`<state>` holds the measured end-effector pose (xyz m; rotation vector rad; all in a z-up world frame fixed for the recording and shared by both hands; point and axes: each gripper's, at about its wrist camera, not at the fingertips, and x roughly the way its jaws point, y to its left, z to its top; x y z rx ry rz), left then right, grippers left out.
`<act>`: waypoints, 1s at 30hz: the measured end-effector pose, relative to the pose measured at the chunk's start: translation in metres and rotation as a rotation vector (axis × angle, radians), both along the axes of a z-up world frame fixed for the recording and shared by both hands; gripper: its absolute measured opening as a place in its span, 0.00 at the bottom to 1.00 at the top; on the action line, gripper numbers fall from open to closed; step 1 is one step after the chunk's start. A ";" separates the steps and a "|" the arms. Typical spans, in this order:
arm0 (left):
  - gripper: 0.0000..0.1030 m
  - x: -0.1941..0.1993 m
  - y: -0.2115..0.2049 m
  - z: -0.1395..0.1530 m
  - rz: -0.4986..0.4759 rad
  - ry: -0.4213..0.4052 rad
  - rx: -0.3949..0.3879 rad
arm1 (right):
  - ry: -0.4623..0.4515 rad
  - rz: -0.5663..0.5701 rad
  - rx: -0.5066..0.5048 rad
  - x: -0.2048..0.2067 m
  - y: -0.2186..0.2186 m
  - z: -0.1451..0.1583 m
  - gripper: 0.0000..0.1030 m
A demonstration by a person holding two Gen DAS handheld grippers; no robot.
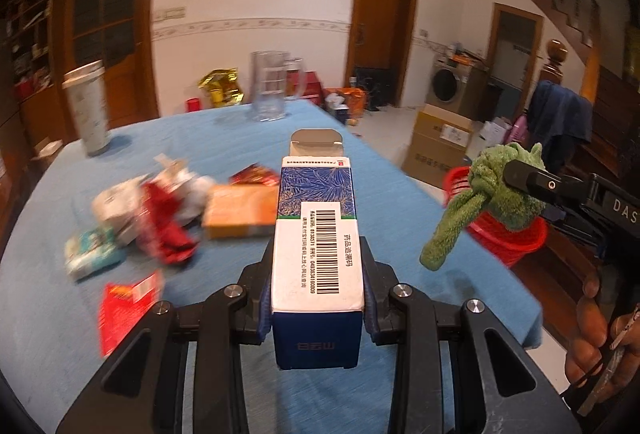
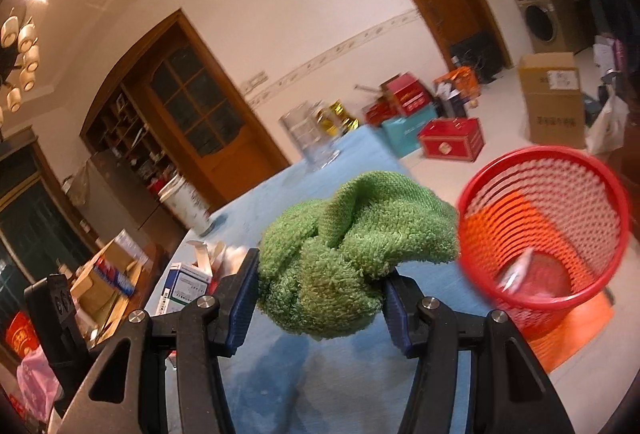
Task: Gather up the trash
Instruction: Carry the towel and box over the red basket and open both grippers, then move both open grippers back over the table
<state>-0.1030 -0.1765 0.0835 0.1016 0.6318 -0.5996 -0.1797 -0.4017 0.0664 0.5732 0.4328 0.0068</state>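
Two grippers are loaded at once above the blue-clothed table. The left gripper has its pads pressed against the sides of a tall blue-and-white carton, barcode face up and its top flap standing open, held off the cloth. The right gripper is clamped on a bunched green towel, which bulges out above the pads; from the left camera one twisted end of it hangs down past the table's edge. A red mesh basket stands on the floor just beyond that edge, on the right gripper's side, with a pale scrap lying at its bottom. Left on the cloth is a blurred heap of wrappers, an orange box beside it and a red packet nearer the camera. Farther back stand a tall cup and a clear glass pitcher. A hand grips the right tool's handle at the frame edge.
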 end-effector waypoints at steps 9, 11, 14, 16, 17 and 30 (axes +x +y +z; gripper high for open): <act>0.32 0.006 -0.098 0.009 -0.180 0.075 -0.035 | 0.015 -0.173 -0.023 -0.023 -0.078 0.009 0.59; 0.32 0.010 -0.125 0.006 -0.221 0.107 -0.040 | 0.034 -0.204 -0.033 -0.024 -0.094 0.008 0.59; 0.32 0.014 -0.160 0.000 -0.265 0.148 -0.042 | 0.063 -0.235 -0.048 -0.022 -0.112 0.005 0.60; 0.32 0.016 -0.178 -0.004 -0.283 0.168 -0.040 | 0.079 -0.244 -0.055 -0.020 -0.122 0.004 0.60; 0.32 0.017 -0.188 -0.006 -0.291 0.179 -0.042 | 0.086 -0.249 -0.058 -0.019 -0.128 0.003 0.60; 0.71 0.032 -0.240 -0.025 -0.297 0.204 -0.039 | 0.174 -0.273 -0.063 -0.001 -0.168 -0.014 0.77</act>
